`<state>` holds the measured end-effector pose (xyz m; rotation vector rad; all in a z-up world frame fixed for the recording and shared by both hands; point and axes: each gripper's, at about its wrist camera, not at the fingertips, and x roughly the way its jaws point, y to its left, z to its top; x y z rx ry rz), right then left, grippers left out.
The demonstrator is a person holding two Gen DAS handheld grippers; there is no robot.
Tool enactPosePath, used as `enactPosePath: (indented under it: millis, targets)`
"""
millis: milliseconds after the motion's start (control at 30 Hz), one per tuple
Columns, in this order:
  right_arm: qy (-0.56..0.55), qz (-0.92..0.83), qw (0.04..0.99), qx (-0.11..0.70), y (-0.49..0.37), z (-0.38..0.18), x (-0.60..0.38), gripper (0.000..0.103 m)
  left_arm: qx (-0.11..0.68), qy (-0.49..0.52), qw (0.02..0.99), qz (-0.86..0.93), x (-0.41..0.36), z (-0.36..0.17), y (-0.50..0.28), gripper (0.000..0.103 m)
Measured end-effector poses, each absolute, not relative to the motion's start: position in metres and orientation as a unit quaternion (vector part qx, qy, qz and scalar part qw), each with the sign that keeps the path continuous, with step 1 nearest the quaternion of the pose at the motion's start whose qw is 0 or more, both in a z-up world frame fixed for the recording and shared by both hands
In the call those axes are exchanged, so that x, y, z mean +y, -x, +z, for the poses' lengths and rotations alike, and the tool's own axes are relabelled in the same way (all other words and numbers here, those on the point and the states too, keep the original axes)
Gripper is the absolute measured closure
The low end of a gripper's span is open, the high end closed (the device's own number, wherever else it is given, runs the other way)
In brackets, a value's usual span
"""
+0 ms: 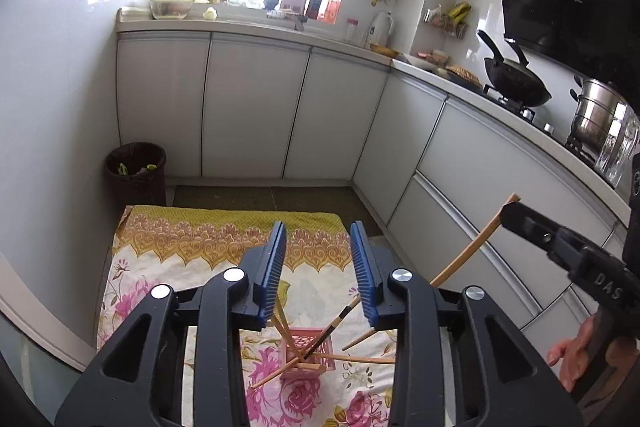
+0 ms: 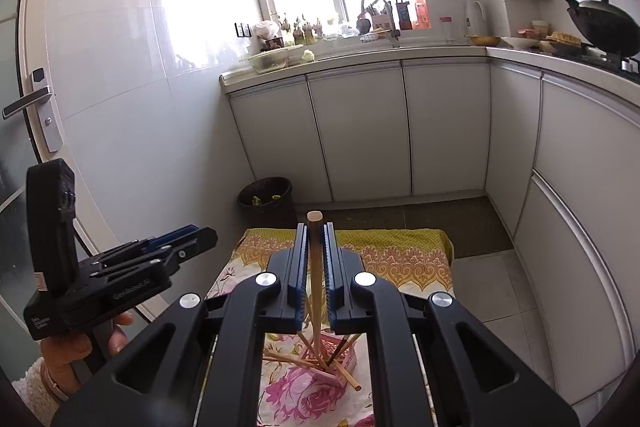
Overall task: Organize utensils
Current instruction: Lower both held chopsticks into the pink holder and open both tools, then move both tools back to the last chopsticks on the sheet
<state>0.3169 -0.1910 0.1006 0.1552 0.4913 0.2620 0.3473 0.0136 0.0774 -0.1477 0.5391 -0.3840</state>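
Chopstick point(image 2: 316, 259) clamped in right tool point(image 2: 316, 267), tip apparently over pink basket point(image 2: 352, 357); left tool point(image 1: 318, 267) wide, empty. Risk: angled drop, tip misses basket, lands on cloth-covered desk point(image 2: 420, 255).

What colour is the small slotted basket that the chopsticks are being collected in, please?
The basket is pink, seen best in the left wrist view.

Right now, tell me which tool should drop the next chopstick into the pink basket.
Right. The right tool is shut on a wooden chopstick, held above the pink basket. The left tool is open and empty.
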Motion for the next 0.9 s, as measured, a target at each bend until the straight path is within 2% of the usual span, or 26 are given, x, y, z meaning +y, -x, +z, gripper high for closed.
enactPosePath:
  millis: [267,467,500,533,600,700,800,900]
  targets:
    - [-0.070,0.126,0.959,0.246,-0.332,0.085,-0.175,0.095,0.244,0.074,0.949,-0.185,0.027,0.089,-0.334,0.065]
    - [-0.071,0.127,0.951,0.272,-0.345,0.040,-0.165,0.093,0.260,0.090,0.945,-0.175,0.043,0.074,-0.336,0.065]
    - [-0.069,0.123,0.950,0.277,-0.347,0.033,-0.164,0.085,0.262,0.093,0.944,-0.175,0.047,0.073,-0.335,0.065]
    - [-0.069,0.118,0.950,0.281,-0.349,0.028,-0.164,0.070,0.261,0.098,0.945,-0.173,0.051,0.073,-0.335,0.065]
    - [-0.075,0.112,0.953,0.271,-0.347,0.027,-0.169,0.060,0.257,0.101,0.946,-0.168,0.058,0.075,-0.332,0.064]
    - [-0.078,0.104,0.957,0.259,-0.342,0.039,-0.174,0.060,0.253,0.110,0.947,-0.166,0.064,0.079,-0.329,0.058]
    - [-0.071,0.095,0.963,0.242,-0.331,0.055,-0.178,0.060,0.252,0.109,0.947,-0.166,0.066,0.081,-0.324,0.057]
    - [-0.074,0.090,0.966,0.230,-0.316,0.069,-0.183,0.054,0.255,0.110,0.947,-0.163,0.067,0.081,-0.314,0.051]
